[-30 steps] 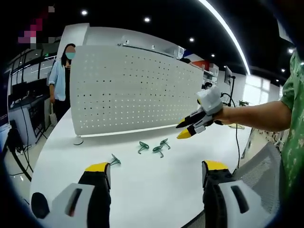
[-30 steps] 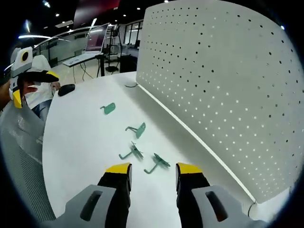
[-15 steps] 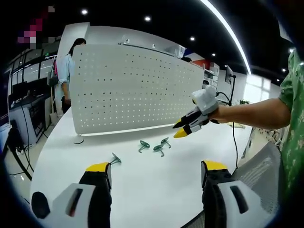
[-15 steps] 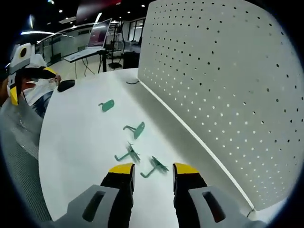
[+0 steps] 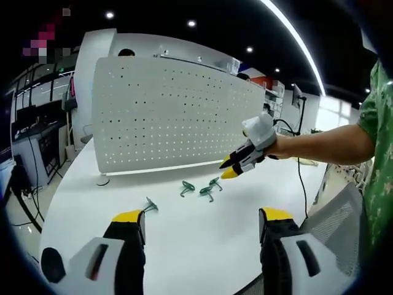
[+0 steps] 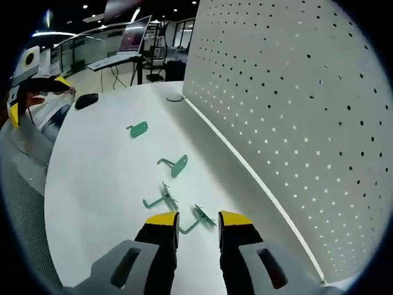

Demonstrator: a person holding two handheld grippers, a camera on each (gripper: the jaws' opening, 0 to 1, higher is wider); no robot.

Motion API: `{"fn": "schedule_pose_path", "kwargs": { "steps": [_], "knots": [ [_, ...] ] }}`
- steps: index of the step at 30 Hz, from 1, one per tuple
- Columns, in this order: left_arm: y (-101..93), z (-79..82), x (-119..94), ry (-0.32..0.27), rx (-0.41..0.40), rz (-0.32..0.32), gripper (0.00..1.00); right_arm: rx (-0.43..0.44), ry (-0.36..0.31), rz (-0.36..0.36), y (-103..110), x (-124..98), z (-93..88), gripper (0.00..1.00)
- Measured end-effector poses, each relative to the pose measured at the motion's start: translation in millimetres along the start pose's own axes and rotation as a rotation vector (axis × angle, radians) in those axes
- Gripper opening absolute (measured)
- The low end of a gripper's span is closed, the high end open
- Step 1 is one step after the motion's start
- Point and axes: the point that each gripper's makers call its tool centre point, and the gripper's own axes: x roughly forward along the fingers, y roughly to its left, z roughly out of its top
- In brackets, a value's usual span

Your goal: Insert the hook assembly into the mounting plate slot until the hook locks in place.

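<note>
Four green hooks lie on the table (image 6: 104, 184) in front of the pegboard (image 6: 295, 123). My right gripper (image 6: 198, 222) hangs over the nearest hook (image 6: 198, 219), jaws parted, nothing held. Best approach, I judge: straddle the shank, close squarely, avoid nudging the next hook (image 6: 161, 199). Left gripper (image 5: 199, 222) waits well back from the pegboard, jaws wide and empty.

1. the nearest small green metal hook (image 6: 198, 217) lies partly hidden between the yellow tips of the right gripper (image 6: 198, 221).
2. the white perforated mounting panel (image 6: 295, 123) is cut off by the right gripper view's top and right edges.
3. the hook shapes (image 5: 199, 189) in the left gripper view are too small to tell.
</note>
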Motion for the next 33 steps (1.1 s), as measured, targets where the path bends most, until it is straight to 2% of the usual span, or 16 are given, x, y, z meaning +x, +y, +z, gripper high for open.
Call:
{"fn": "schedule_pose_path", "kwargs": {
  "steps": [17,33],
  "knots": [
    [2.5,-1.0,-0.5,0.000,-0.007,0.010,0.76,-0.057,0.057,0.041,3.2,20.4,-5.9,0.14],
    [3.3,-1.7,0.2,0.003,-0.011,0.015,0.75,-0.121,0.112,0.069,1.1,33.2,-11.4,0.09]
  ]
}}
